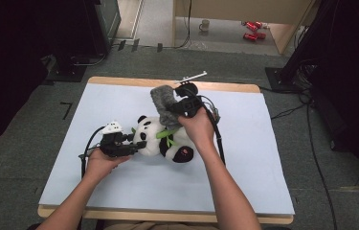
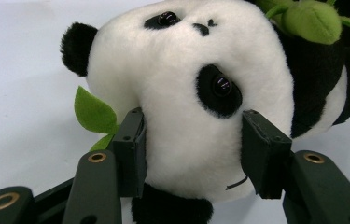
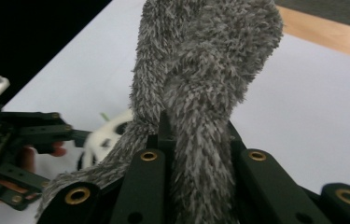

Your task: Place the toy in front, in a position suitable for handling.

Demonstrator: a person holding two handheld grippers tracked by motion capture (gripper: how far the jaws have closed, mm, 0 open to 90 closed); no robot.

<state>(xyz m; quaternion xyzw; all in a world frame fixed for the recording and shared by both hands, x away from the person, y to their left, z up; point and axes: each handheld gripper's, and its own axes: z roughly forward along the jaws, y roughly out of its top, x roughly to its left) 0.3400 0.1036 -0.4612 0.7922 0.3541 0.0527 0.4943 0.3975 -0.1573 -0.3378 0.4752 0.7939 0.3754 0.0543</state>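
High view, one table (image 1: pixel 263 191), pale top. Left gripper (image 1: pixel 136 141): jaws clamped on either side of the head of a plush panda (image 1: pixel 160 139), which lay on its back, body stretching away from those jaws toward the right gripper (image 1: pixel 170 112). Right gripper: clenched on a grey fuzzy cloth (image 1: pixel 163 101), held raised just above the panda's body; cloth stood up beyond its jaws.

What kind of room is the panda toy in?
Probably a lab or workshop set up for recording. The black-and-white plush panda lies on a wooden table with a pale blue cover, black cables trail over grey carpet, and dark equipment racks stand alongside.
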